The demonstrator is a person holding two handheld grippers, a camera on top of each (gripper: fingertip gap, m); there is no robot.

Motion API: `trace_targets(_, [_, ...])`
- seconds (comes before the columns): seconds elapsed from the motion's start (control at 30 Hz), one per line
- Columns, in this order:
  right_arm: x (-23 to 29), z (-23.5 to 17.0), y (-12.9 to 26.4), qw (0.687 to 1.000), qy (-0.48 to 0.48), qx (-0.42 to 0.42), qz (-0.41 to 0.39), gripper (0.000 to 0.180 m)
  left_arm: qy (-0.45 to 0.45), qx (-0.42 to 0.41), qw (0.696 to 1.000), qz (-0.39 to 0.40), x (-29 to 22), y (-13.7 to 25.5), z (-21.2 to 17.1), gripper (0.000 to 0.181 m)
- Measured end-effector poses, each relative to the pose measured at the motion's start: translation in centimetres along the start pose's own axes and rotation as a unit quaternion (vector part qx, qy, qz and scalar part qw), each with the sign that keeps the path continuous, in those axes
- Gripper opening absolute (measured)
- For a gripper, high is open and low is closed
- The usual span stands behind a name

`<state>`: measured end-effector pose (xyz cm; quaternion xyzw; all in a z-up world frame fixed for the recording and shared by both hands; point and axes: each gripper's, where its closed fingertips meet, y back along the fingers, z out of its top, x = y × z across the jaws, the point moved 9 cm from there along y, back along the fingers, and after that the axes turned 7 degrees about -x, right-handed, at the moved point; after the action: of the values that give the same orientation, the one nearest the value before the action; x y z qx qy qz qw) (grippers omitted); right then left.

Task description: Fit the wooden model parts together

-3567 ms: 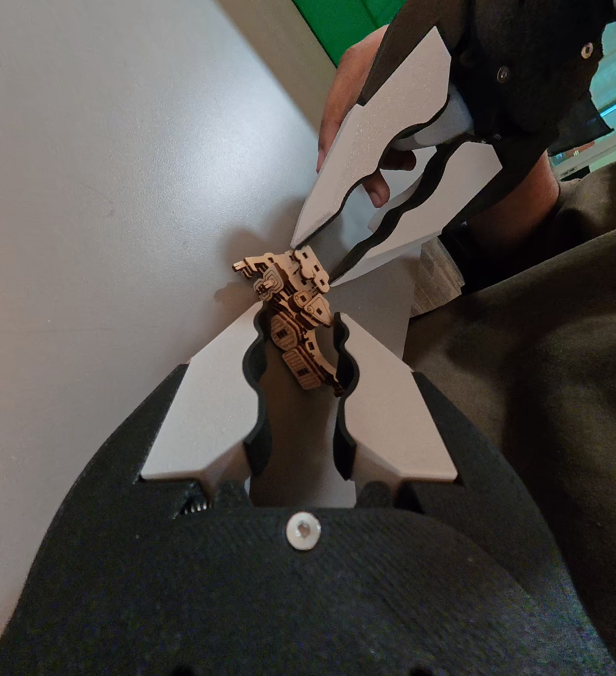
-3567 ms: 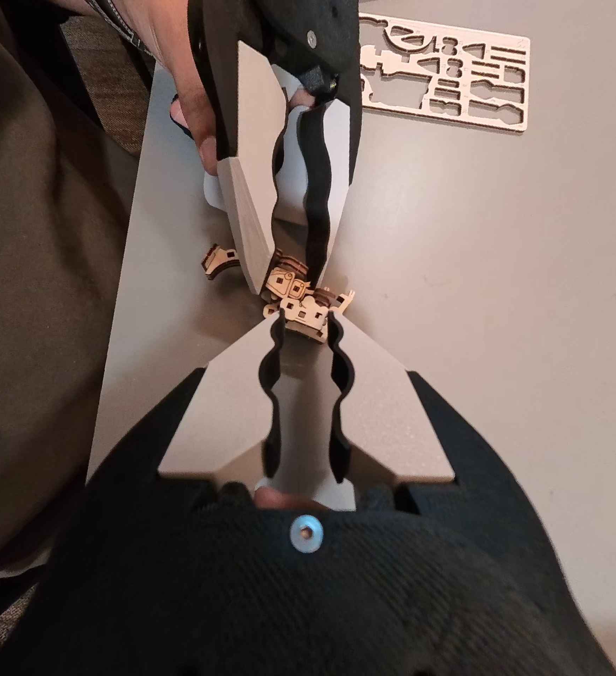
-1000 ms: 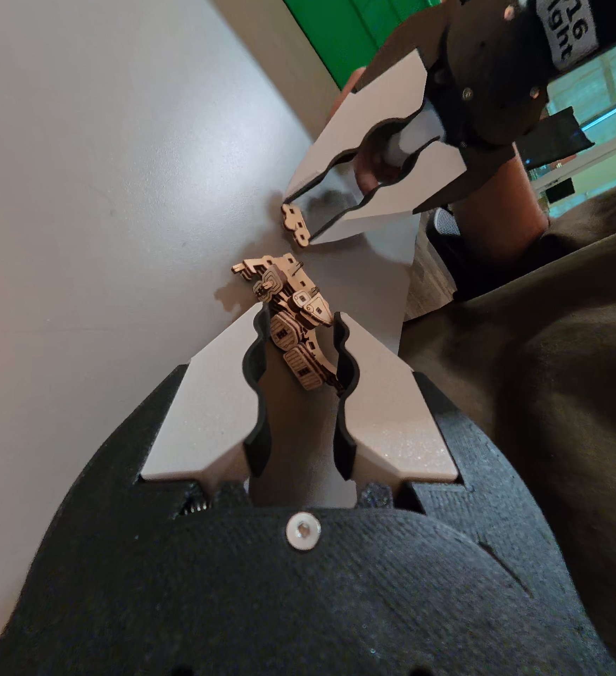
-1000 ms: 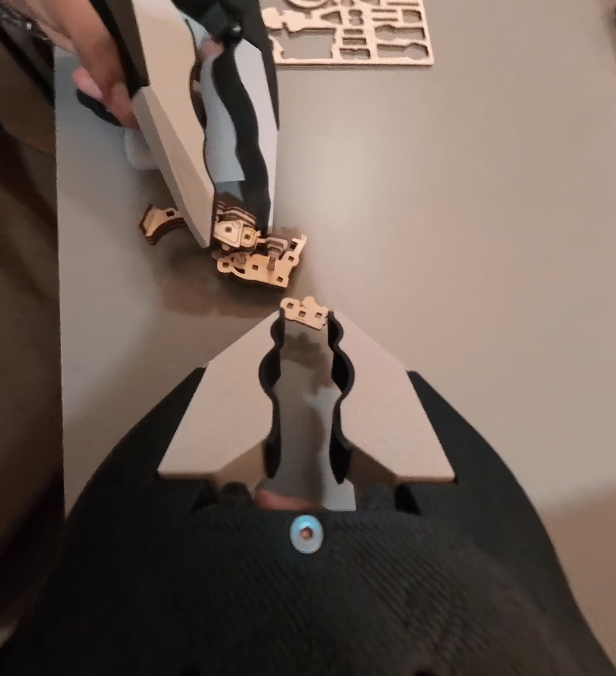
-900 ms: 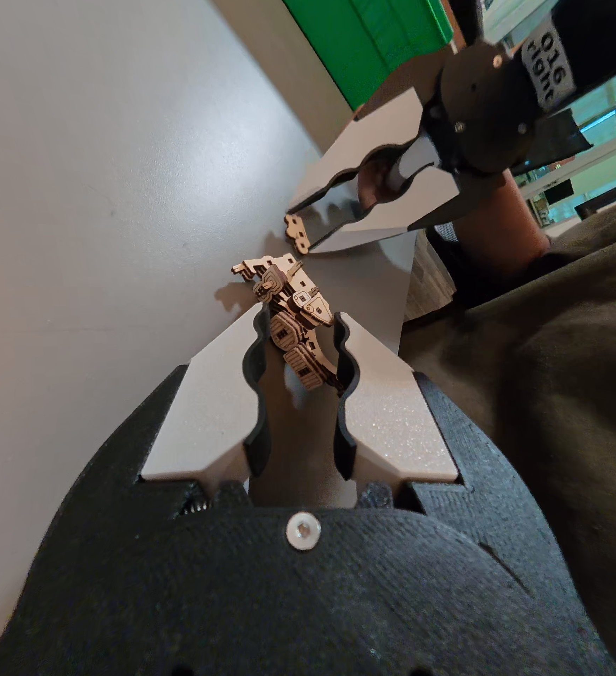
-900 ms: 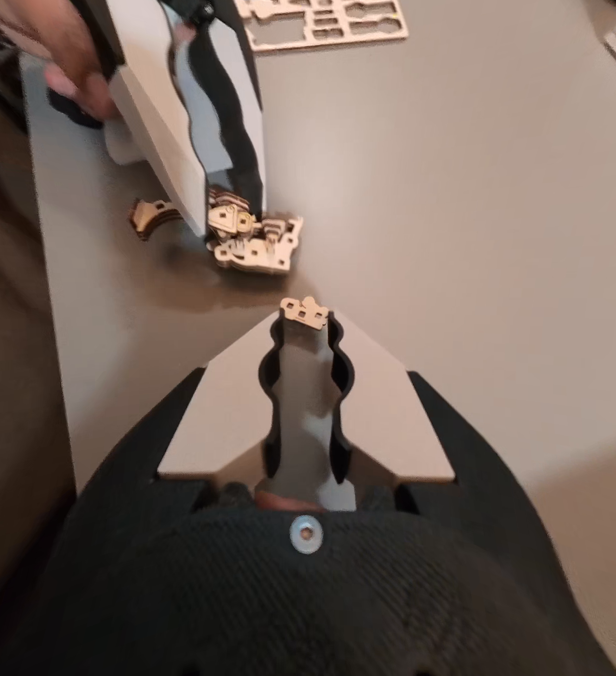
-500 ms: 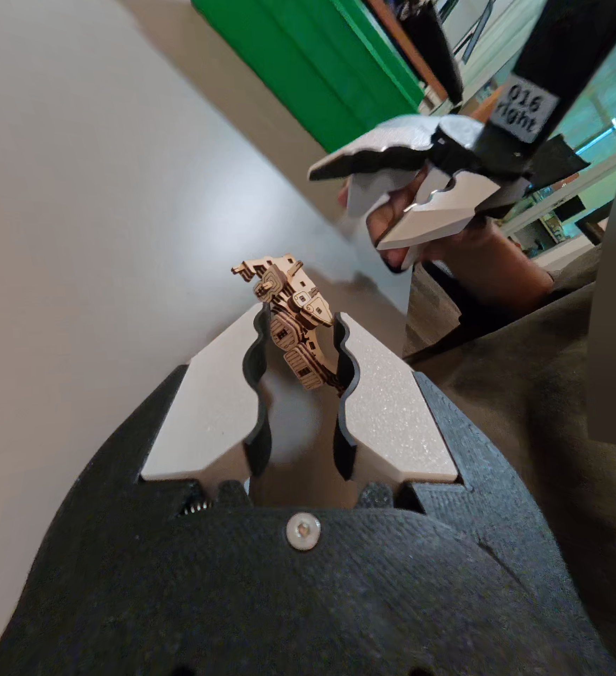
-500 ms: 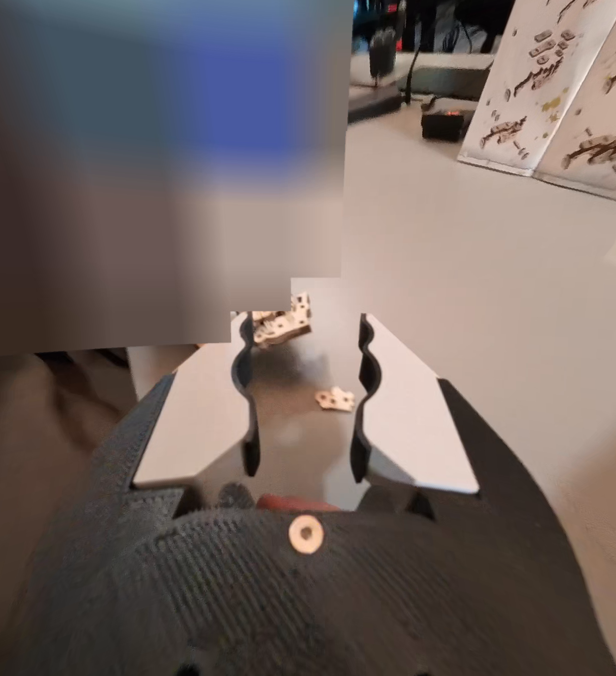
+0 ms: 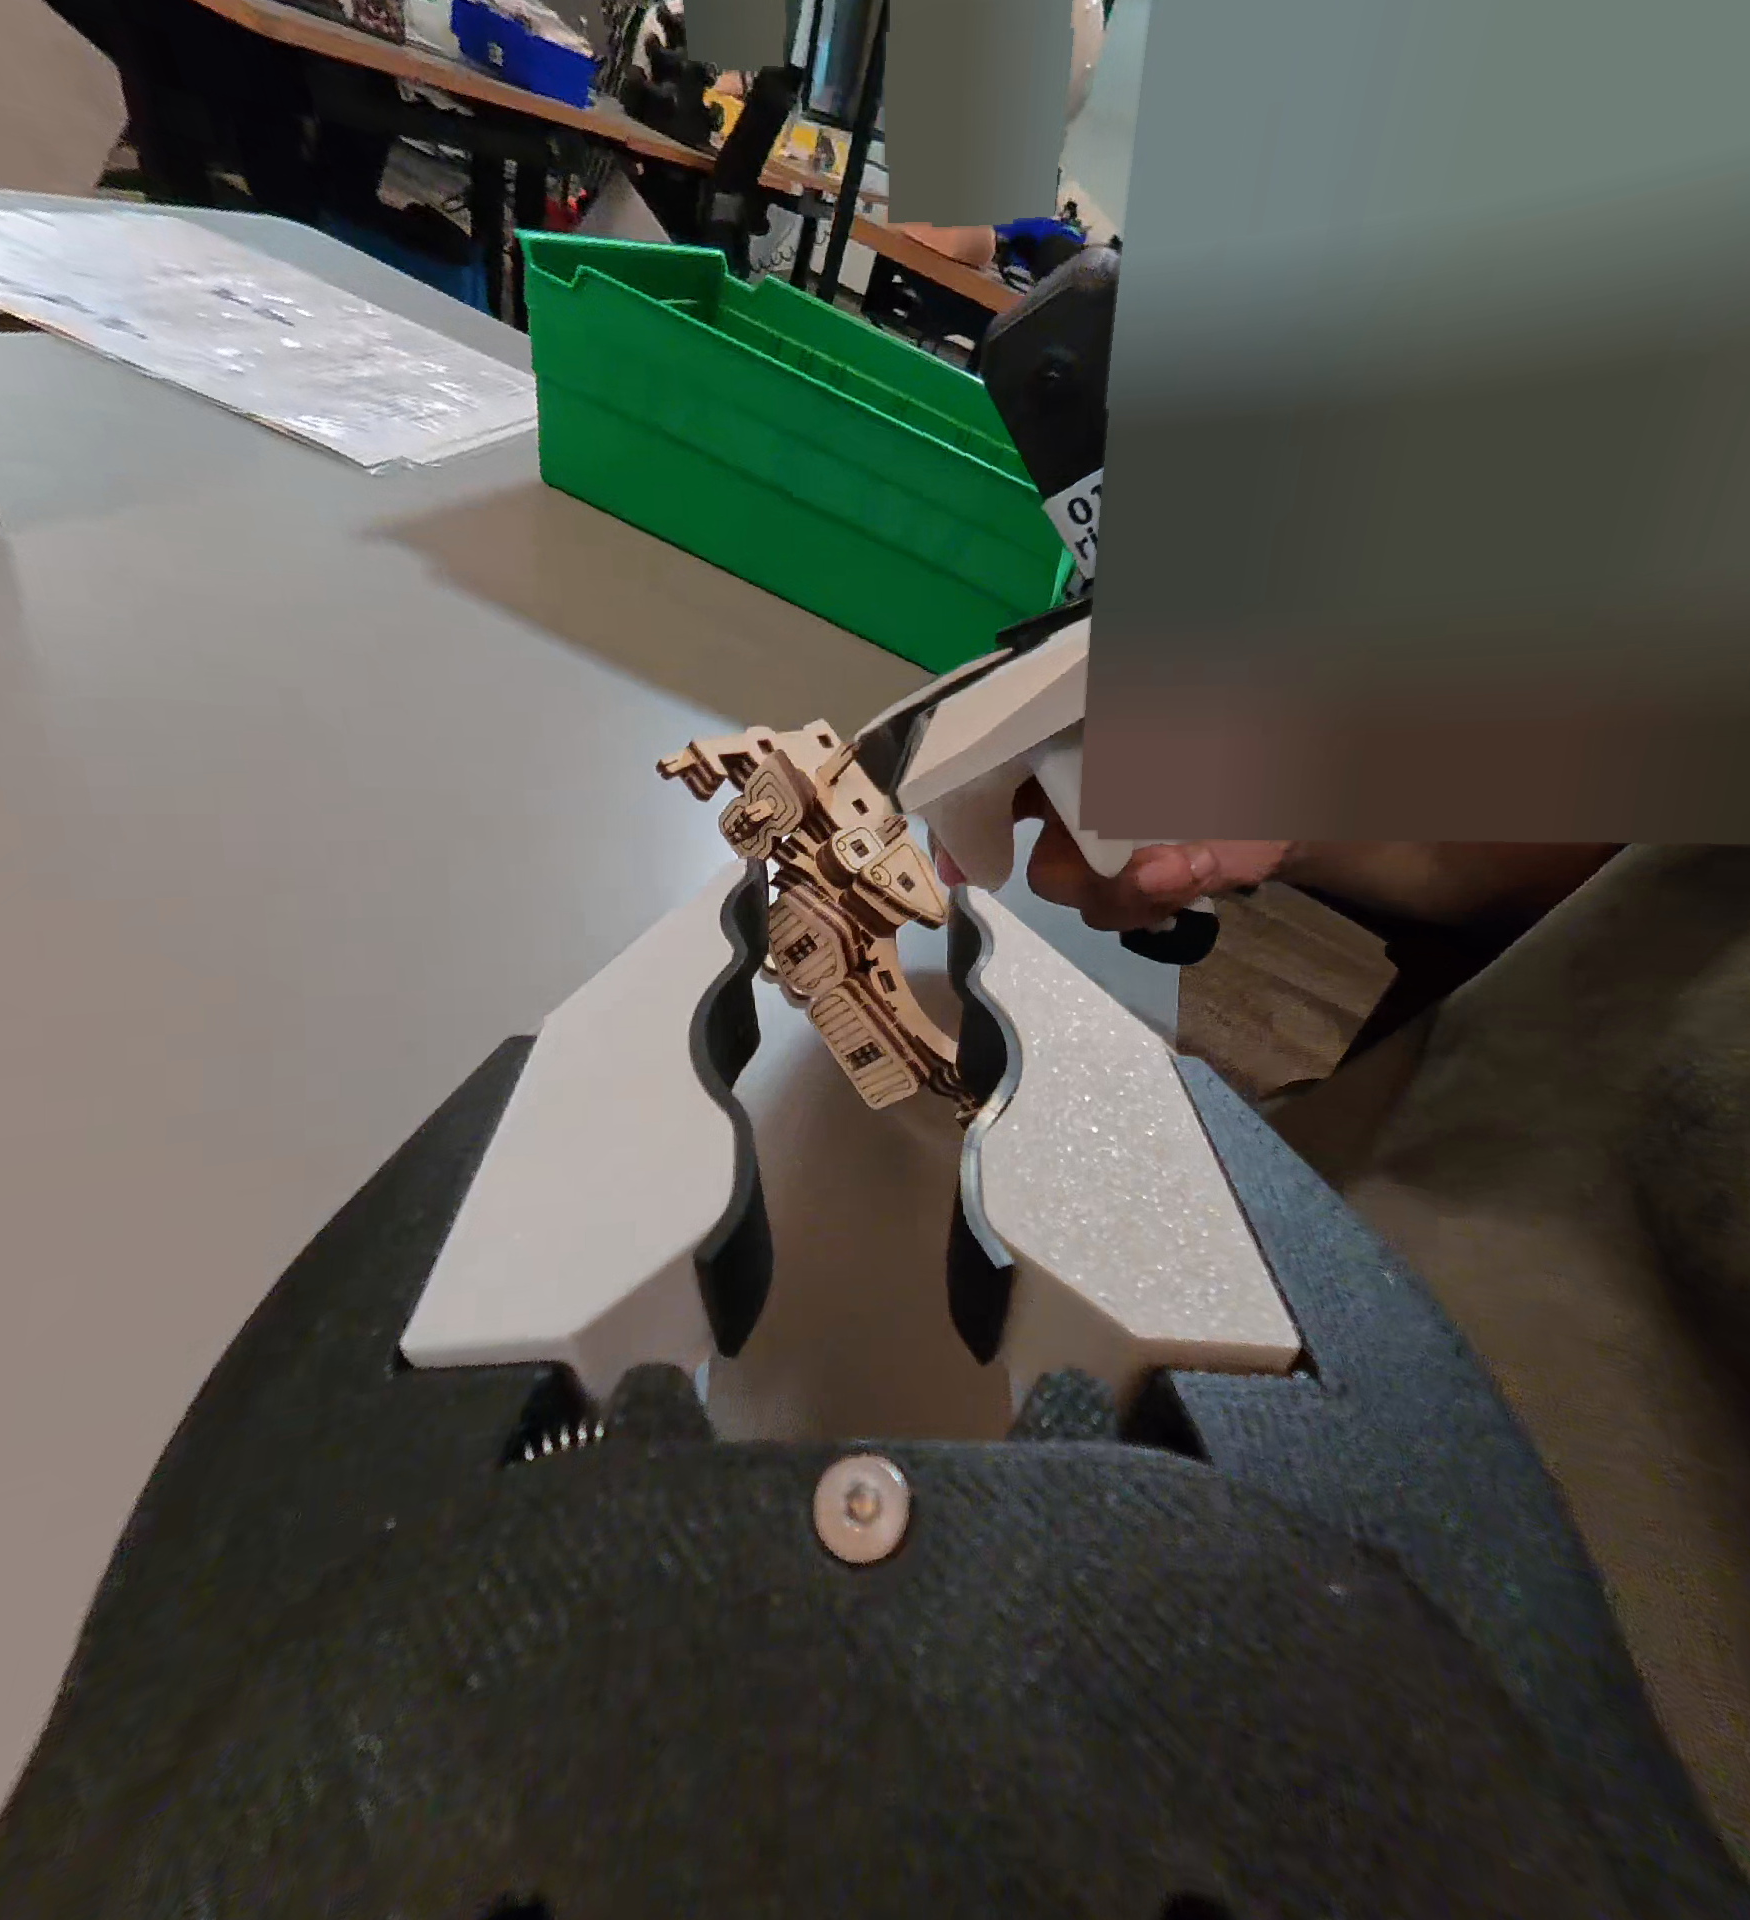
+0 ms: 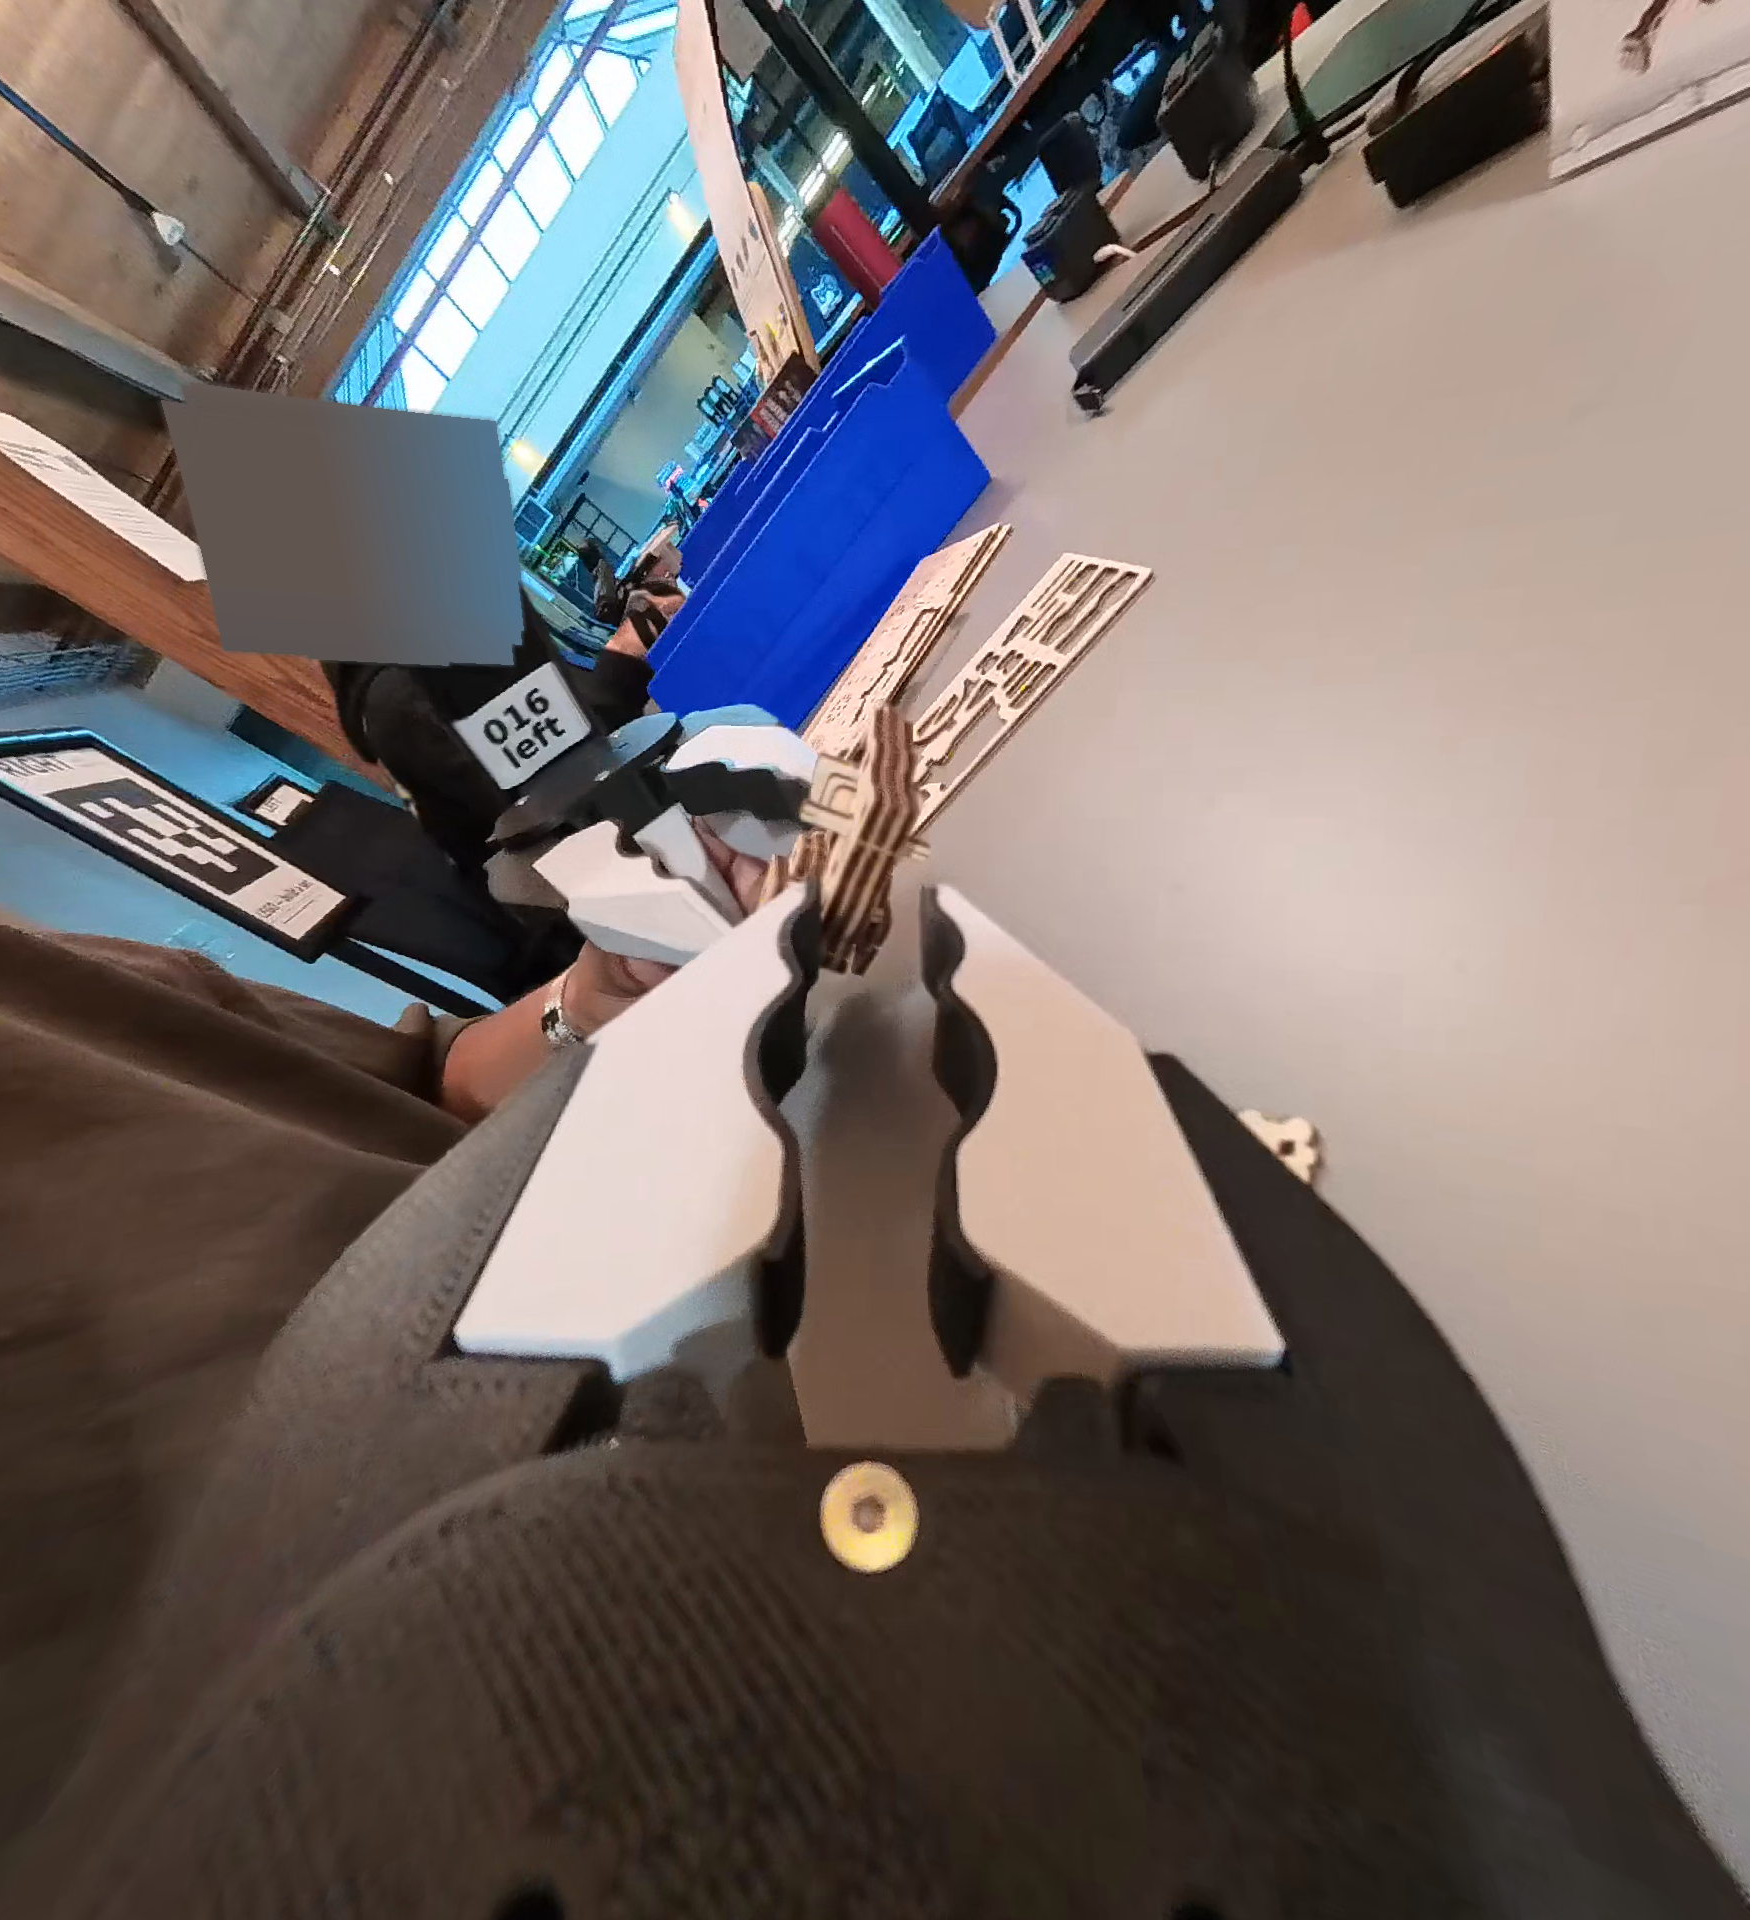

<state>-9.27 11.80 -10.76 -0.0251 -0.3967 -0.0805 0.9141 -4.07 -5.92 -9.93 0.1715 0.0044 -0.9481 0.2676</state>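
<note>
My left gripper is shut on the wooden model, a layered light-wood figure held tilted above the grey table. My right gripper comes in from the right and meets the model's upper end. In the right wrist view the model shows edge-on between the tips of my right gripper, whose jaws stand narrow and close on it. The left gripper holds the model from the far side. A small loose wooden piece lies on the table beside my right gripper.
A green bin and paper sheets sit at the table's far side. Wooden part sheets lie near a blue bin, with black devices beyond. The person's brown sleeve is at the left. Only a small space, under 4 cm, lies between the two pairs of fingers.
My right gripper opened and dropped the small piece onto the table. It then swung round and narrowed onto the model's end. My left gripper tilted up with the model still in it.
</note>
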Motion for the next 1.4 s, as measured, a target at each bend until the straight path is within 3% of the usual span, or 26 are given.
trace_targets(0.03, [0.0, -0.1, 0.0, 1.0, 0.0, 0.001, 0.001, 0.016, -0.003, 0.004, 1.0, -0.002, -0.1, -0.1, -0.1, 0.032])
trace_targets(0.5, [0.2, 0.3, -0.1, 0.999, -0.001, -0.037, -0.014, 0.007, -0.051, 0.026, 0.997, 0.046, -0.1, -0.4, -0.6, 0.038])
trace_targets(0.8, [1.2, 0.1, -0.4, 0.994, 0.066, -0.052, -0.072, 0.007, -0.024, 0.037, 0.996, 0.073, 0.0, -0.7, -0.8, 0.036])
trace_targets(1.4, [0.7, -0.4, -0.7, 0.995, 0.058, -0.034, -0.073, 0.007, -0.004, 0.073, 0.995, 0.071, 0.2, -1.0, -1.1, 0.031])
